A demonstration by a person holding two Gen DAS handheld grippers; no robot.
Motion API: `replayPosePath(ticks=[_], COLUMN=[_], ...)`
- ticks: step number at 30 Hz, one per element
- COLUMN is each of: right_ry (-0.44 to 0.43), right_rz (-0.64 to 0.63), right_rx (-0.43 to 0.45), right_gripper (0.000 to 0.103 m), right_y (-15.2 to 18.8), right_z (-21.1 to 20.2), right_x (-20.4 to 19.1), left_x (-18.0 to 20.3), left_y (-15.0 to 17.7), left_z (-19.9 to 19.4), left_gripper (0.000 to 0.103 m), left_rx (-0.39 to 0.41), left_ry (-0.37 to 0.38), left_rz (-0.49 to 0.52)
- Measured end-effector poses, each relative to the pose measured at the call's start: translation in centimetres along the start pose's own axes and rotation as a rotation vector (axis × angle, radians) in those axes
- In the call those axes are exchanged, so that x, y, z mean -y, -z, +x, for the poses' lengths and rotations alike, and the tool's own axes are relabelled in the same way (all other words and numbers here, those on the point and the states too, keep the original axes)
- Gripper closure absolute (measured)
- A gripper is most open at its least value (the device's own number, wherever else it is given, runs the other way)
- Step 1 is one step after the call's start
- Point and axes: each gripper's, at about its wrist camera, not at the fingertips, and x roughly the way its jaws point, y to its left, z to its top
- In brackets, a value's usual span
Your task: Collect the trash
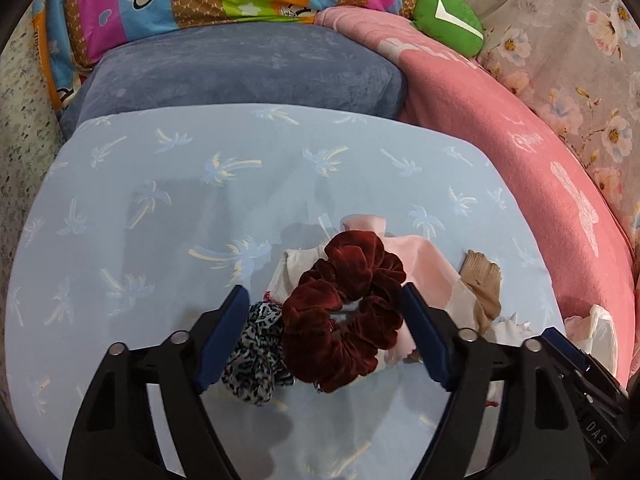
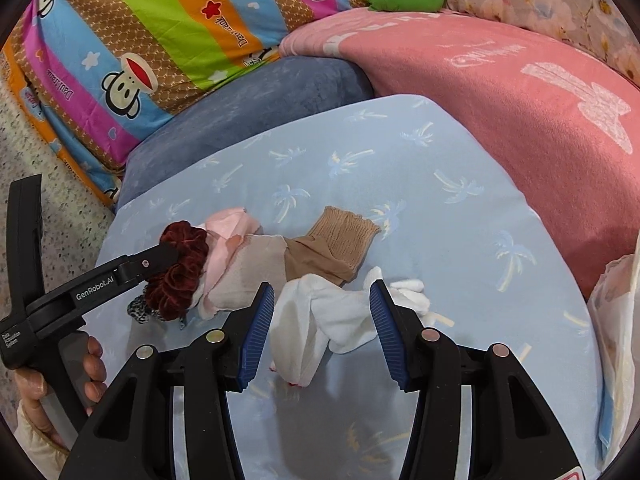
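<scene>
We hold the left gripper [image 1: 324, 316] with jaws apart around the red scrunchie [image 1: 344, 304] on the blue pillow [image 1: 160, 200], ready to close; the right gripper [image 2: 322, 312], also apart, straddles the white cloth [image 2: 320, 316].

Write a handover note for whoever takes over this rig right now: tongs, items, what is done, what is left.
Left tongs: open, straddling the dark red velvet scrunchie, not closed on it.
Right tongs: open, around the crumpled white sock.
Both items lie on the light blue palm-print pillow, with a leopard-print scrunchie, pink cloth and tan ribbed sock.
Done: nothing gripped.
Left: close, lift, collect the rest. No bin visible.
</scene>
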Motion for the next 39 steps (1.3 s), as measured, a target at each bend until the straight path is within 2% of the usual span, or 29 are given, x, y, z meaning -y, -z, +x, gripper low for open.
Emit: replayPosePath(ticks=[3, 5, 6, 8, 12, 14, 17, 27, 39], right_ry=[0.010, 0.018, 0.022, 0.027, 0.034, 0.030, 0.027, -0.004, -0.011], right_rz=[-0.007, -0.008, -0.006, -0.004, -0.002, 0.002, 0.003, 0.013, 0.060], right_rx=[-0.017, -0.028, -0.032, -0.036, -0.041, -0.039, -0.024, 0.089, 0.248], right_gripper=[0.054, 0.054, 0.054, 0.064, 0.079, 0.085, 0.088, 0.088, 0.088], right_y=[0.3, 0.6, 0.7, 0.9, 1.0, 0.9, 0.8, -0.3, -0.9], right_z=[1.1, 1.8, 2.1, 2.4, 2.4, 2.2, 1.2, -5.0, -14.4], right_x=[-0.1, -0.1, 0.0, 0.1, 0.3, 0.3, 0.1, -0.1, 2.4], left_x=[0.1, 0.3, 0.4, 0.6, 0.8, 0.9, 1.2, 4.6, 11.6], left_y=[0.0, 0.0, 0.0, 0.1, 0.0, -0.1, 0.1, 0.0, 1.0], left_z=[0.6, 0.7, 0.6, 0.4, 0.0, -0.2, -1.0, -5.4, -11.1], left_gripper=[0.044, 0.057, 0.061, 0.072, 0.085, 0.086, 0.087, 0.088, 0.088], left_rx=[-0.011, -0.013, -0.011, -0.005, 0.003, 0.006, 0.019, 0.097, 0.201], left_ry=[0.018, 0.033, 0.039, 0.042, 0.051, 0.058, 0.064, 0.122, 0.218], left_rz=[0.002, 0.011, 0.017, 0.036, 0.047, 0.046, 0.056, 0.103, 0.212])
